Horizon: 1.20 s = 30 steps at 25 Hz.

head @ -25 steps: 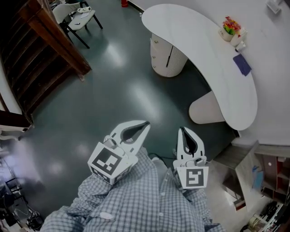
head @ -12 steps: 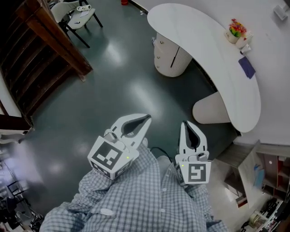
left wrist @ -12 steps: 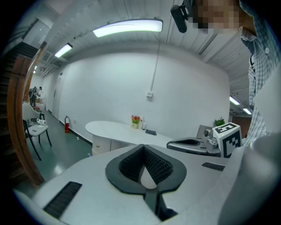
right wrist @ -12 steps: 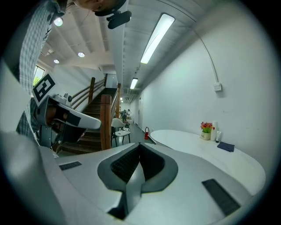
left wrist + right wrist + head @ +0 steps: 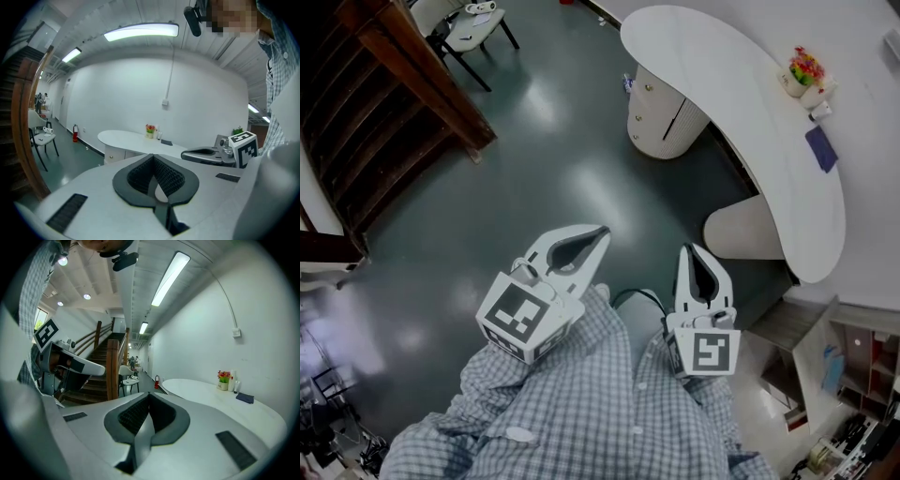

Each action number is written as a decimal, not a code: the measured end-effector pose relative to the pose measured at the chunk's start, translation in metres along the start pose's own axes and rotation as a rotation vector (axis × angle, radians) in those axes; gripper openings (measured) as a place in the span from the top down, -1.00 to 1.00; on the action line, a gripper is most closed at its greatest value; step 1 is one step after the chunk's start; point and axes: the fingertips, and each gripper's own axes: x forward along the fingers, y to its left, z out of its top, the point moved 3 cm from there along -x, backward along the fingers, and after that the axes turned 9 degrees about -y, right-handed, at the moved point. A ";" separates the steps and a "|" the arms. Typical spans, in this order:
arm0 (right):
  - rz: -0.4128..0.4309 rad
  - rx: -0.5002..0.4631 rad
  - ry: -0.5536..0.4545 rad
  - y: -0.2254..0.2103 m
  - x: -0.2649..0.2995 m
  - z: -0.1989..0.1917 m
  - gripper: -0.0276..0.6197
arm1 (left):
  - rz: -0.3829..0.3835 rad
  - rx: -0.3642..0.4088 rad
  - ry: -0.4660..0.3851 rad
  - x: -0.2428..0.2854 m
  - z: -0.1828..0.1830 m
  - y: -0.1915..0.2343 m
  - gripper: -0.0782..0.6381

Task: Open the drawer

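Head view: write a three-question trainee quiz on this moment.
1. True or false: the left gripper is gripping a knob on the drawer unit.
2. What stands on the desk? A. flowers B. a laptop C. a kettle
3. Fill in: the right gripper has its jaws ____ (apart/together).
Key: 1 false, the left gripper is empty by the shirt, well short of the drawer unit; 2 A; 3 together.
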 end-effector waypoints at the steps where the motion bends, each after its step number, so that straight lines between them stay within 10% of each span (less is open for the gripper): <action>1: 0.001 0.000 0.003 0.000 0.002 0.000 0.89 | 0.003 -0.002 0.001 -0.001 0.000 0.002 0.77; 30: 0.214 0.030 0.038 -0.084 0.178 -0.010 0.89 | 0.245 -0.063 0.003 0.112 0.028 0.102 0.77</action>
